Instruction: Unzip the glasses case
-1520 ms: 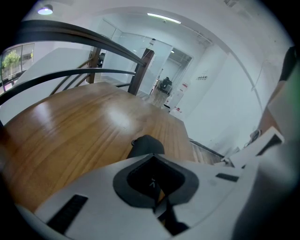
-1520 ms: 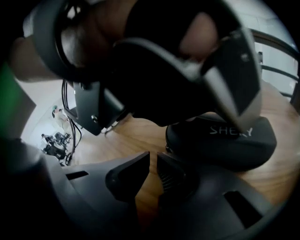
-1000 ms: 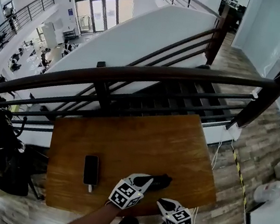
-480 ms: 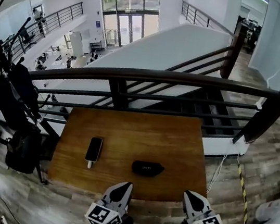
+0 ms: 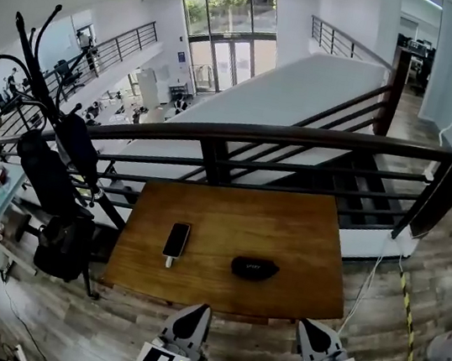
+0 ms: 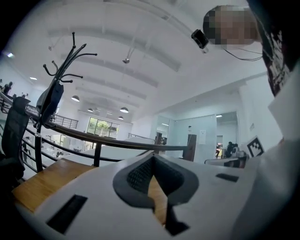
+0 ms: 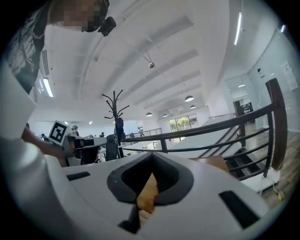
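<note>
Left gripper: the white two-jaw left gripper point(image 5: 200, 309) with its marker cube is held low, short of the table's front edge. Its jaws are pressed together at the tips with nothing between them, and they touch nothing.
Right gripper: the matching white right gripper point(image 5: 306, 324) is level with the left one and also short of the table. Its jaws are closed tip to tip and hold nothing.
Table: a brown rectangular wooden table point(image 5: 246, 217) stands on plank flooring.
Glasses case: a dark oval glasses case point(image 5: 255, 267) lies flat on the table's near half, right of centre, well apart from both grippers. Its zip is too small to read.
Phone: a black smartphone point(image 5: 177, 239) lies flat to the left of the case, apart from it.
Railing: a dark wooden handrail point(image 5: 301, 134) on black bars runs just behind the table.
Coat rack: a black coat rack point(image 5: 35, 73) hung with dark garments stands at the far left.
</note>
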{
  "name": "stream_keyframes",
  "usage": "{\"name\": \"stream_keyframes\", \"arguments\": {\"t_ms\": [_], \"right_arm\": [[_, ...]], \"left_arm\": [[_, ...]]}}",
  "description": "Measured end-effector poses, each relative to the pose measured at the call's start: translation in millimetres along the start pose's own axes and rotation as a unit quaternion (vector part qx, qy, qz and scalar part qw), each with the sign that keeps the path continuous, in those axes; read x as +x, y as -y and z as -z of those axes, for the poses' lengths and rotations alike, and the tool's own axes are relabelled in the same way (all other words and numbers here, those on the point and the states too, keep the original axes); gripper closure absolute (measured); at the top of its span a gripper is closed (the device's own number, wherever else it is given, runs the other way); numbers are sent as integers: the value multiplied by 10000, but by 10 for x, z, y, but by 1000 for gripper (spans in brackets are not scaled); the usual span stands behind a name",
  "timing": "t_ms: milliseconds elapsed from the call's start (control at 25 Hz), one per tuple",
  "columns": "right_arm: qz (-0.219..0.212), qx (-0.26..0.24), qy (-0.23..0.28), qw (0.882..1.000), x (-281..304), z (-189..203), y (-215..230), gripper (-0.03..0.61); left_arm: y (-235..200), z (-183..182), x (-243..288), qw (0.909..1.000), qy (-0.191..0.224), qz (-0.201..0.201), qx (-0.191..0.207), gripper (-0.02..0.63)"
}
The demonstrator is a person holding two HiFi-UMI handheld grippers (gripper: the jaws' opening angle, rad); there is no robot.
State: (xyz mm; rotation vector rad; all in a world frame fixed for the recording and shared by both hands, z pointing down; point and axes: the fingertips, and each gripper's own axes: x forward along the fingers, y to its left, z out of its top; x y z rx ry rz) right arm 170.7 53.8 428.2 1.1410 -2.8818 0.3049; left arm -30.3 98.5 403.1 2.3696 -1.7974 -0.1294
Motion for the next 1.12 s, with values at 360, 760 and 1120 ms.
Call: {"name": "stream_keyframes", "arguments": {"t_ms": [360,760,1120], "right_arm": [[96,-99,-68,9999,-3,37,-349,580],[305,-128,-28,9995,20,31,-491,580],[305,-151,-69,9994,-14,36,-606,580]], "left_arm": [[101,32,-58,9996,-13,299,-20,609],[95,116,-191,9990,-21,438,-87,609],[39,84,-268,9988,17,480,-81,609]]}}
